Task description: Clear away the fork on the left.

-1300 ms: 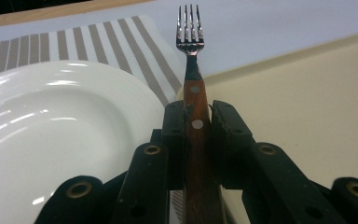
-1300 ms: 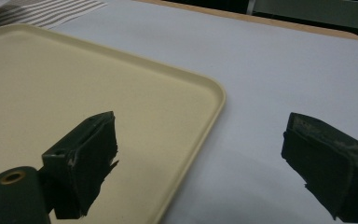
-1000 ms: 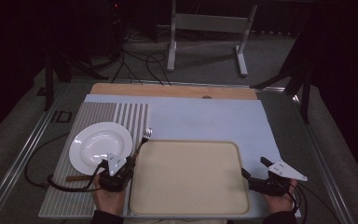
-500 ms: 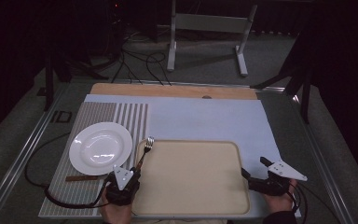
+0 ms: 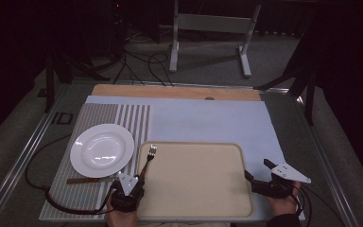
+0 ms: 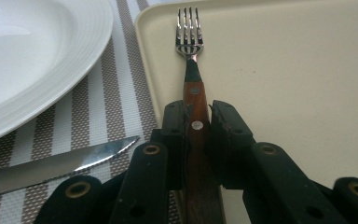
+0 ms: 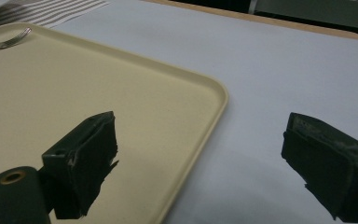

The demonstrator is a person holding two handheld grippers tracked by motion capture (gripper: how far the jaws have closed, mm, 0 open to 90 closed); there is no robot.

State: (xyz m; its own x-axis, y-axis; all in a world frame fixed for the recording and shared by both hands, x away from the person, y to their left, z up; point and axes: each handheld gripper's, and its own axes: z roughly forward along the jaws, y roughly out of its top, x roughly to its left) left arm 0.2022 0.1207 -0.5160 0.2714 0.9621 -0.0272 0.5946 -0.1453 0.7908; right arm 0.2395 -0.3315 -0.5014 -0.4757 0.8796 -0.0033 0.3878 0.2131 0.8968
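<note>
- Because the wooden handle is clamped between the black jaws of the left gripper, the fork is carried as a rigid extension of the tool, its tines pointing straight ahead along the jaw line.
- The fork is seen in the high view at the near left corner of the beige tray, its head lying over the tray floor just inside the left rim, while its handle runs back over the rim to the left gripper.
- A grip low on the handle, at the rivet, is judged to have been chosen so that the tines stay free and the fork can be laid flat without the jaws fouling the tray.
- The white plate is set on the striped placemat just left of the tray, and a knife lies on the mat below the plate's near edge; they appear to be awaiting collection in turn.
- The right gripper is held with its jaws spread wide and nothing between them, straddling the tray's right rim from above, apparently parked clear of the work.
- Whether the fork already rests on the tray or hangs just above it cannot be told.
</note>
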